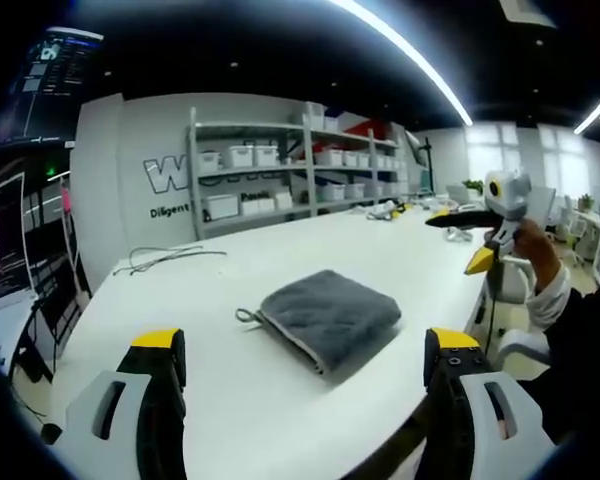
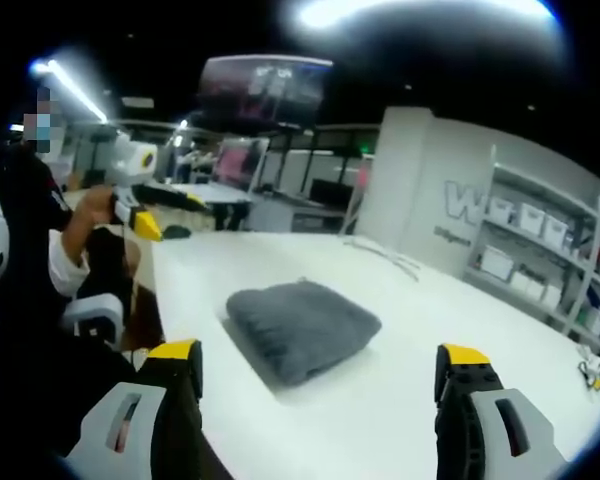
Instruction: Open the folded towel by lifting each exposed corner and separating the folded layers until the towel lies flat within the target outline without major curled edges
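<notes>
Towel [image 1: 329, 318] still fully folded, lying mid-table [image 1: 230, 400], well apart from both grippers. Left gripper [image 1: 305, 400] and right gripper [image 2: 320, 400] both spread wide, empty, hovering short of it. Best start: pinch only the top layer at a near corner, lift, peel outward. White table, cable [image 1: 170, 258] far left; shelves [image 1: 300, 170] with bins behind.

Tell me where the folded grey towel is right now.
The folded grey towel lies on the white table, ahead of and between the open left claw's tips, untouched; in the right gripper view it sits mid-table too.
</notes>
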{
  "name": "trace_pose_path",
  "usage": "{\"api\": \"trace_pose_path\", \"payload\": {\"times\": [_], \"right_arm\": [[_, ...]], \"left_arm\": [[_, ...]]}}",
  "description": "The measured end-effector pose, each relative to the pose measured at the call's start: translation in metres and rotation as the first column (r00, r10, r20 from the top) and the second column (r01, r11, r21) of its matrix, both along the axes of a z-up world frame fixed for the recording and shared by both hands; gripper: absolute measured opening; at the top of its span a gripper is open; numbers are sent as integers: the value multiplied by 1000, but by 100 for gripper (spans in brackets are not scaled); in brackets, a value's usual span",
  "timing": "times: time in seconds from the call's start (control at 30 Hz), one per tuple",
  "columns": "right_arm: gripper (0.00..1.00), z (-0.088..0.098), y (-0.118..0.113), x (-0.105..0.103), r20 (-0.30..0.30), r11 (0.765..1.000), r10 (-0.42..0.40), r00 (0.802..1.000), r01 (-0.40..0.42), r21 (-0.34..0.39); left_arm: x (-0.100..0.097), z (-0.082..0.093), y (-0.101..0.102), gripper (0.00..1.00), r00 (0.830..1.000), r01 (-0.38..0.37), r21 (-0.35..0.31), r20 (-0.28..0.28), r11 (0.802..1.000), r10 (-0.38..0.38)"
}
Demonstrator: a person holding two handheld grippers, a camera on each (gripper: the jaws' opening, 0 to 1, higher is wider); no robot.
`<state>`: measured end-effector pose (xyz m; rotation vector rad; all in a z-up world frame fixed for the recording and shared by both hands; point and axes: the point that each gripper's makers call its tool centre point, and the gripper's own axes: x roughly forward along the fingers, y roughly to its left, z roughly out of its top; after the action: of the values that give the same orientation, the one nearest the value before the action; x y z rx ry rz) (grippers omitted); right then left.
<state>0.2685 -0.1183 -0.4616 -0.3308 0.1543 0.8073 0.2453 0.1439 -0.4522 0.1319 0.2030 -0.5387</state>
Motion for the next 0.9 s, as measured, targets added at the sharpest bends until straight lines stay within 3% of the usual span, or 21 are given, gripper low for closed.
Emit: {"api": "trace_pose_path", "payload": {"times": [0.9], "right_arm": [[97,-19,5,10,-38,1000,4,999,-4,-8]], "left_arm": [[7,-6,3,98,1000,-7,-6,-13,1000,7]]}}
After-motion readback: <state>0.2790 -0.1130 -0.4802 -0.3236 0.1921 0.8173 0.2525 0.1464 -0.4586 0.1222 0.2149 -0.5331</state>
